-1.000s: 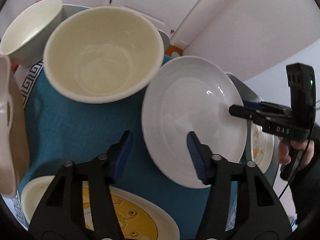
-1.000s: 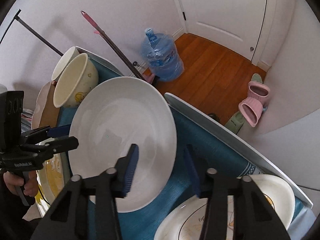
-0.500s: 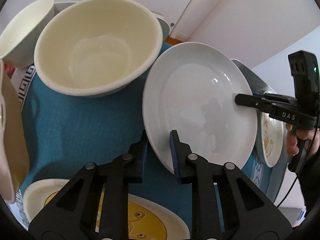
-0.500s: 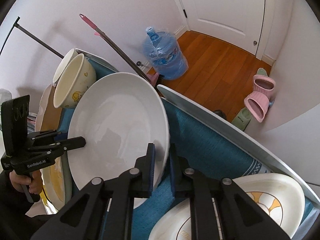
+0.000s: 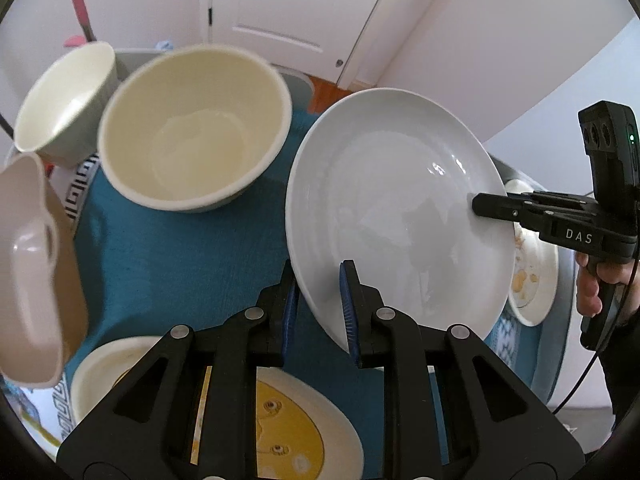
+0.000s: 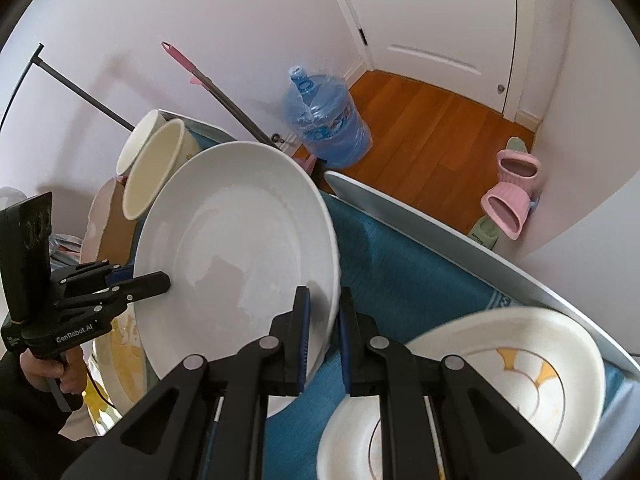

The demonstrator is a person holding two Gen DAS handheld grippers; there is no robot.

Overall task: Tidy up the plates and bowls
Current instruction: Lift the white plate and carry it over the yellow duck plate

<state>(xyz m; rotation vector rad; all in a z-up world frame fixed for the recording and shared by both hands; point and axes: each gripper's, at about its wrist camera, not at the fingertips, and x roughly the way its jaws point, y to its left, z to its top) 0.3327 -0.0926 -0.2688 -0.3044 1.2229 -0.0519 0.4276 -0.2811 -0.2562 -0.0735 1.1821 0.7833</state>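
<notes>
A large white plate (image 5: 400, 208) is held tilted above the blue tablecloth (image 5: 180, 248) by both grippers. My left gripper (image 5: 318, 300) is shut on its near rim. My right gripper (image 6: 322, 320) is shut on the opposite rim of the plate (image 6: 240, 248); it also shows in the left wrist view (image 5: 486, 205) at the plate's right edge. A large cream bowl (image 5: 192, 128) and a smaller white bowl (image 5: 64, 100) stand at the back left.
A yellow-patterned plate (image 5: 280, 420) lies under my left gripper. Another patterned plate (image 5: 532, 272) lies behind the white plate. Two patterned dishes (image 6: 520, 380) lie under my right gripper. A beige jug (image 5: 28, 268) stands left. A water bottle (image 6: 324, 116) and pink slippers (image 6: 508, 196) are on the floor.
Both grippers closed on opposite rims of the white plate, and the plate has lifted off the cloth and tilted.
</notes>
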